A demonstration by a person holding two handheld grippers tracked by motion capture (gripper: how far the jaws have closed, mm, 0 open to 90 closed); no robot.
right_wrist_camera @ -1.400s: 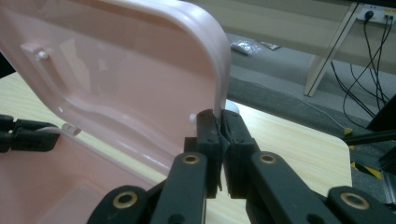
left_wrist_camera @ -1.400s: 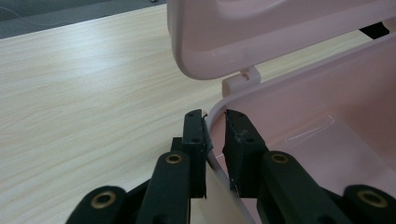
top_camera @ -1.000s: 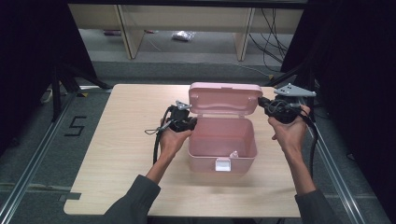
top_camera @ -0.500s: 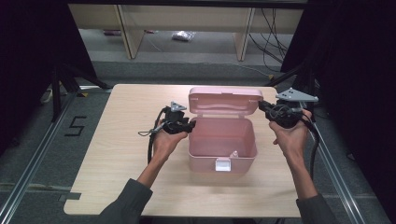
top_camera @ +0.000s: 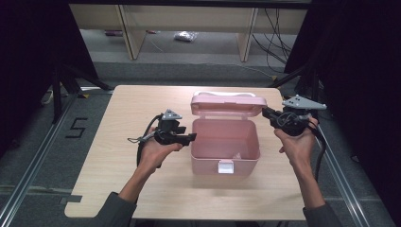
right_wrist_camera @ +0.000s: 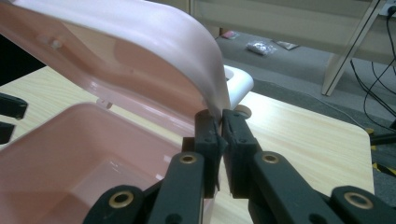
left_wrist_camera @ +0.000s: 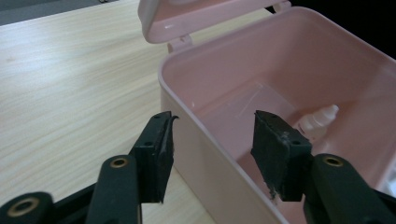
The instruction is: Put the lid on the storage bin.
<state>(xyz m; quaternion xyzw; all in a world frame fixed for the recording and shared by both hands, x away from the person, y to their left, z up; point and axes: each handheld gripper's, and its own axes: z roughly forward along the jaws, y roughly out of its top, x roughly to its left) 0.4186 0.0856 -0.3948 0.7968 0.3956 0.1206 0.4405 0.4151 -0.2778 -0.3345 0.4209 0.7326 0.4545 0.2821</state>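
On the left half of the bench (top_camera: 118,156), the left gripper (top_camera: 191,137) sits just beside the left wall of the pink box (top_camera: 226,142), its jaws released and just now spreading. In the left gripper view that wall's rim runs up between the two black pads, one outside over the wood, one inside over the box floor, and neither is pressing on it. A small clear bottle (left_wrist_camera: 317,120) lies on the bottom of the box. The box itself stands at the middle of the bench, latch toward the person, lid (top_camera: 229,105) swung up and standing behind the opening. Over on the right, the right gripper (top_camera: 265,113) is clenched on the lid's right edge; in the right gripper view the thin pink rim is pinched tight between the jaws.
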